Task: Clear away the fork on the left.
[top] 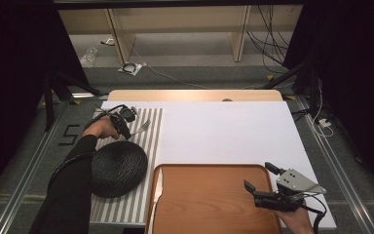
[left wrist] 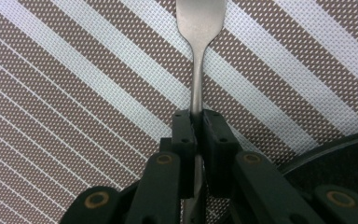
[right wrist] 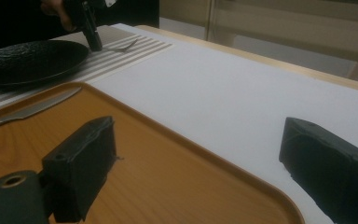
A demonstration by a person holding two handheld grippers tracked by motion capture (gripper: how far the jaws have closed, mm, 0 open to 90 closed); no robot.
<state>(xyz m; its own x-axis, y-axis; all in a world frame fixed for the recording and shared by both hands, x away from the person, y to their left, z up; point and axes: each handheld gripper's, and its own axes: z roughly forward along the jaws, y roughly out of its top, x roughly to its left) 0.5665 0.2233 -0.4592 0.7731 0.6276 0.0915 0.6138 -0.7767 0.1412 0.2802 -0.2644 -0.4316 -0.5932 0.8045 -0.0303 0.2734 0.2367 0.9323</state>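
Note:
A silver fork [left wrist: 198, 28] lies on the striped placemat [left wrist: 74, 93], and my left gripper [left wrist: 196, 122] is shut on its thin handle. In the high view that gripper [top: 125, 132] points down at the fork [top: 142, 127] just beyond the black plate [top: 117, 168]. My right gripper [top: 257, 175] stands open with nothing between its jaws, over the right end of the wooden tray [top: 209, 195]. In the right gripper view the right gripper [right wrist: 200, 154] hovers above the tray [right wrist: 158, 177], with the fork [right wrist: 121, 46] and black plate [right wrist: 28, 58] far off.
A knife [right wrist: 28, 112] lies along the tray's left side, next to the placemat [top: 153, 122]. A white mat [top: 224, 131] covers the middle and right of the table. The black plate's rim [left wrist: 340, 158] sits close beside my left jaws.

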